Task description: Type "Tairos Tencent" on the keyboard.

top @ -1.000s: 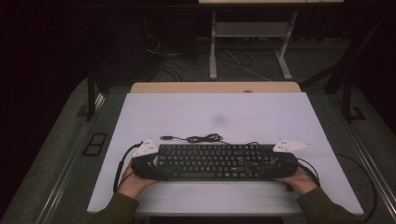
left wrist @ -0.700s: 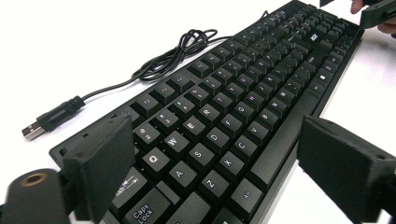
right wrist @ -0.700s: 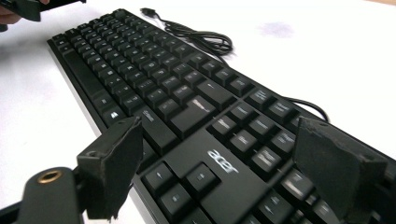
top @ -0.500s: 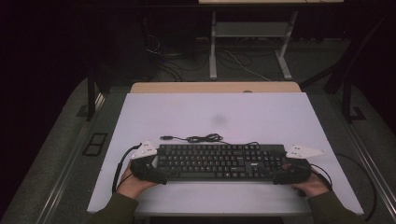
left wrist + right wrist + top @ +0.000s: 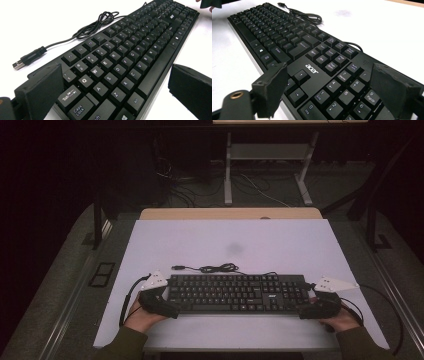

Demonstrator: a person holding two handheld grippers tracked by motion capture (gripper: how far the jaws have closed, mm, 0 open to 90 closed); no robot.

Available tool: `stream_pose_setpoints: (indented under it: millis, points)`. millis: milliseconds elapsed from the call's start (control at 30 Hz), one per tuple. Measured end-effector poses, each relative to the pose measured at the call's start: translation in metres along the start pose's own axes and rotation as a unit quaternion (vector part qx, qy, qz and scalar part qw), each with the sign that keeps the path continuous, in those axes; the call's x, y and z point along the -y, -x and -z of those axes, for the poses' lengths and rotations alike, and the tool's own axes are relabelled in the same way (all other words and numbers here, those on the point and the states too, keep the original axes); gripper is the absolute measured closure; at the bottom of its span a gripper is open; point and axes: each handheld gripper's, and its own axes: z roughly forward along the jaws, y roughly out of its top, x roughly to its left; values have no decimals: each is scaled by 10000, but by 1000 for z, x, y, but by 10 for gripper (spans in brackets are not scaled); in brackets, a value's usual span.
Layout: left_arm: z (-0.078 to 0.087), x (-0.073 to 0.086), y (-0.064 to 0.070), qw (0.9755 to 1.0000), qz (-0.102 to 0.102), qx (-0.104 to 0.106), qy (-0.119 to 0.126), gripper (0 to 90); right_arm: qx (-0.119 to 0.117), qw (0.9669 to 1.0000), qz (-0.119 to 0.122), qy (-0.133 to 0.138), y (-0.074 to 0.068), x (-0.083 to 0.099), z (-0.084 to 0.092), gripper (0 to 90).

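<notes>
Left gripper view: USB plug [image 5: 18, 65] legible. High view: both hands low, left gripper [image 5: 167, 306] and right gripper [image 5: 305, 311] spread at ends of keyboard [image 5: 237, 292]; left jaws just opened.

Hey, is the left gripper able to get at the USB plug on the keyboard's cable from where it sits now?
Probably yes. The left gripper sits open at the keyboard's left end, and the USB plug lies on bare table just beyond that corner, with nothing between them.

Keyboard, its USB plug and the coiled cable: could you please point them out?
keyboard [image 5: 235, 292], high view, middle key rows.
USB plug [image 5: 18, 65], left gripper view, metal tip.
coiled cable [image 5: 220, 268], high view, bundled loops.
</notes>
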Motion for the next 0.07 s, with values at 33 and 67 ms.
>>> stream_pose_setpoints:
  millis: [33, 67]
  points:
    - [0, 0, 0, 10000, 6, 0, 4, 0, -6, 10000, -11, 2, 0, 0, 0, 145]
    - [0, 0, 0, 10000, -7, 2, -2, 0, -10, 10000, -11, 9, 0, 0, 0, 145]
